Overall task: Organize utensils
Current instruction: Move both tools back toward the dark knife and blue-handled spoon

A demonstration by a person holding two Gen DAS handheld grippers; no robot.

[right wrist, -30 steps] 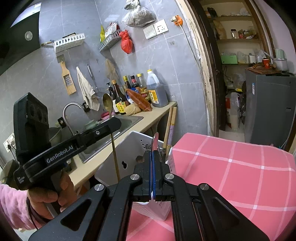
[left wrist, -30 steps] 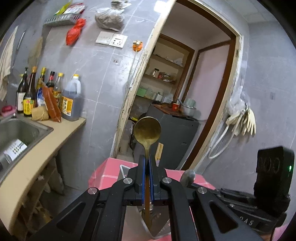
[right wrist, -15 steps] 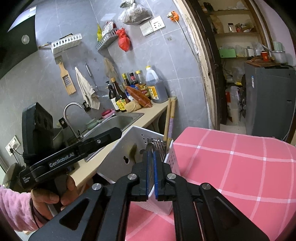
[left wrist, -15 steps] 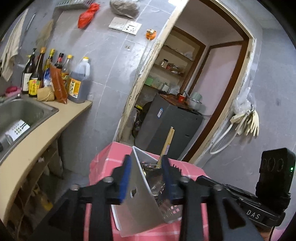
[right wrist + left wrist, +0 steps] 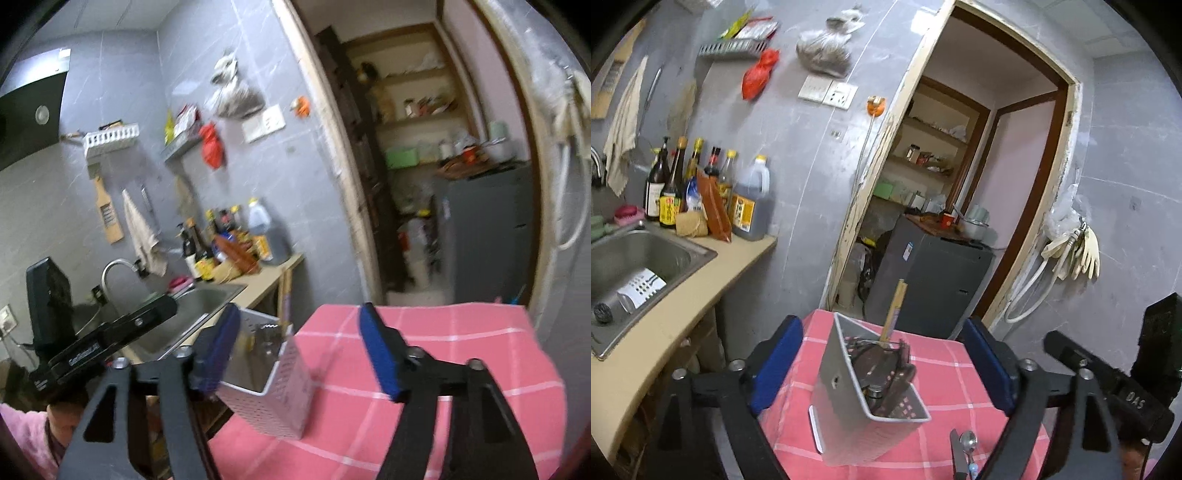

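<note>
**Both grippers empty above the utensil caddy**

Nearest the lenses, the left gripper (image 5: pixel 882 365) and the right gripper (image 5: pixel 299 354) were both spreading their blue-padded jaws, and nothing was pinched in either. The white perforated caddy (image 5: pixel 849 398) showed in the gap of the left pair without either pad pressing on it; in the right view it sat low, toward the left finger, untouched. That suits a release — the utensils (image 5: pixel 882 369) stood or leaned inside the caddy, a dark tangle of handles with a pair of wooden chopsticks (image 5: pixel 895 310) rising above the rim, which is likely why both hands hung just over its mouth.

The caddy stood near the edge of the pink checked tablecloth (image 5: pixel 443 350), on the side toward the counter (image 5: pixel 665 317), probably so both hands could reach it.

Only the left view caught a small metal spoon (image 5: pixel 968 441) lying on the cloth just beside the caddy's near corner — seemingly one piece not yet put away. It also looked down into the caddy's contents and into the steel sink (image 5: pixel 639 254), where another perforated holder (image 5: pixel 641 288) lay on its side. Only the right view, which was blurred, showed the person's pink sleeve (image 5: pixel 26 446) behind the left tool, and farther off the faucet (image 5: pixel 114 269) and the range hood (image 5: pixel 29 107). Bottles (image 5: pixel 701 195) lined the far wall in both.
</note>
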